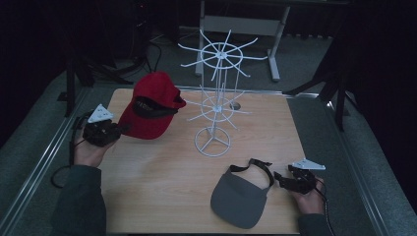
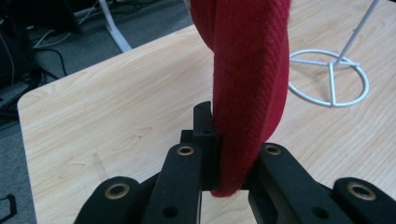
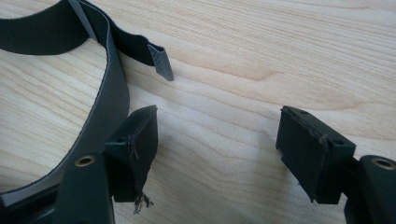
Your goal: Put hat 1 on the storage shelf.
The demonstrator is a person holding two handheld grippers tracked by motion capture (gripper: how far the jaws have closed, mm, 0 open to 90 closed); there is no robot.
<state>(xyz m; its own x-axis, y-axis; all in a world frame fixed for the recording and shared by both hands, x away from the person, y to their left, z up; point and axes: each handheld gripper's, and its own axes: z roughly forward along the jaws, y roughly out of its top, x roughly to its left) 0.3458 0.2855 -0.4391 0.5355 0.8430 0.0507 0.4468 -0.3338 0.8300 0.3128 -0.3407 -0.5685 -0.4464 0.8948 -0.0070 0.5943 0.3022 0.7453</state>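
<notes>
A red cap [image 1: 150, 105] hangs lifted above the left part of the wooden table [image 1: 162, 196], close to the white wire rack [image 1: 215, 98]. My left gripper [image 1: 117, 131] is shut on its brim; in the left gripper view the red fabric [image 2: 247, 93] is pinched between the jaws. A grey visor [image 1: 241, 196] with a dark strap [image 1: 258, 167] lies flat at the front right. My right gripper [image 1: 281, 178] rests low beside that strap with its jaws open; in the right gripper view the strap [image 3: 105, 100] runs just left of the left fingertip [image 3: 140, 135], and bare wood lies between the pads.
The rack's round base [image 1: 212, 141] stands mid-table, its spokes spreading at two levels. A white desk frame [image 1: 241, 24] stands on the floor behind the table. Metal rails [image 1: 44, 162] run along both table sides.
</notes>
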